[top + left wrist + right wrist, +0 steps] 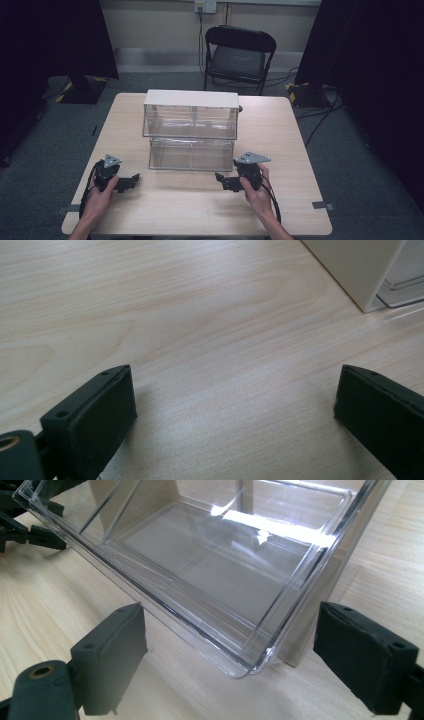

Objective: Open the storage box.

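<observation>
A white-topped cabinet (191, 98) with clear plastic drawers stands at the middle of the wooden table (280, 135). Its lower clear drawer (191, 154) sticks out toward me; the upper one (190, 122) sits further back. My right gripper (225, 181) rests near the drawer's front right corner, open. In the right gripper view that gripper (230, 615) has the drawer's (220, 575) rounded corner just ahead of its wide-apart jaws. My left gripper (127, 182) lies at the drawer's left, open. In its own view the gripper (235, 385) looks over bare tabletop, with the cabinet's white side (360, 270) at upper right.
A black folding chair (239, 52) stands behind the table. Dark curtains hang at both sides, and cables run across the grey floor at the right. The left gripper's black parts (25, 530) show at the upper left of the right gripper view.
</observation>
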Available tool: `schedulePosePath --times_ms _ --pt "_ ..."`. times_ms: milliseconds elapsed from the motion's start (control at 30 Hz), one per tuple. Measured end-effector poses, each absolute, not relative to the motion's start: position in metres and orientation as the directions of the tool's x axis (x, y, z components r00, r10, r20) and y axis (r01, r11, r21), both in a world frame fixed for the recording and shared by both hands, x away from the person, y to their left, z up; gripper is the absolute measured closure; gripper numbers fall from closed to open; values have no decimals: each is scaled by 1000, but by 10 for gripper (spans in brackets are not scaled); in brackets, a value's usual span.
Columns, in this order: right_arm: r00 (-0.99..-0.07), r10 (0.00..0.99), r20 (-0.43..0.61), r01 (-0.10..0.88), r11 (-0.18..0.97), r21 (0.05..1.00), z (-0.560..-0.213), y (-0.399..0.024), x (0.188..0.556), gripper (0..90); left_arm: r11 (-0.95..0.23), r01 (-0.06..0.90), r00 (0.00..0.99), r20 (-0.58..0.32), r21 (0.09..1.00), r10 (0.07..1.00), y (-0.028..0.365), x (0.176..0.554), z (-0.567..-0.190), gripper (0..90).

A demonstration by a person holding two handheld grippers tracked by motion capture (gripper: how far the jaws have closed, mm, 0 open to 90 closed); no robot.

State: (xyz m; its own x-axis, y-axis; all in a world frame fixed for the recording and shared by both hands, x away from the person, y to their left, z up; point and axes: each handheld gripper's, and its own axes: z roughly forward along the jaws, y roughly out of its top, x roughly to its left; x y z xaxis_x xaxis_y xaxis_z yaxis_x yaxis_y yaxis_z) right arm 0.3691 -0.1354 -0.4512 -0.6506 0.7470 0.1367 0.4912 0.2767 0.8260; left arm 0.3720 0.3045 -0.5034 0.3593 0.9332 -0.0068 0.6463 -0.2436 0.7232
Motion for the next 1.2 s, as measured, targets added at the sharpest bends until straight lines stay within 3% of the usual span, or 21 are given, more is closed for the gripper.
schedulePosePath --times_ms 1200 --pt "-657 748 97 440 275 855 -436 -135 362 130 -244 646 359 -7 723 933 305 372 -503 27"
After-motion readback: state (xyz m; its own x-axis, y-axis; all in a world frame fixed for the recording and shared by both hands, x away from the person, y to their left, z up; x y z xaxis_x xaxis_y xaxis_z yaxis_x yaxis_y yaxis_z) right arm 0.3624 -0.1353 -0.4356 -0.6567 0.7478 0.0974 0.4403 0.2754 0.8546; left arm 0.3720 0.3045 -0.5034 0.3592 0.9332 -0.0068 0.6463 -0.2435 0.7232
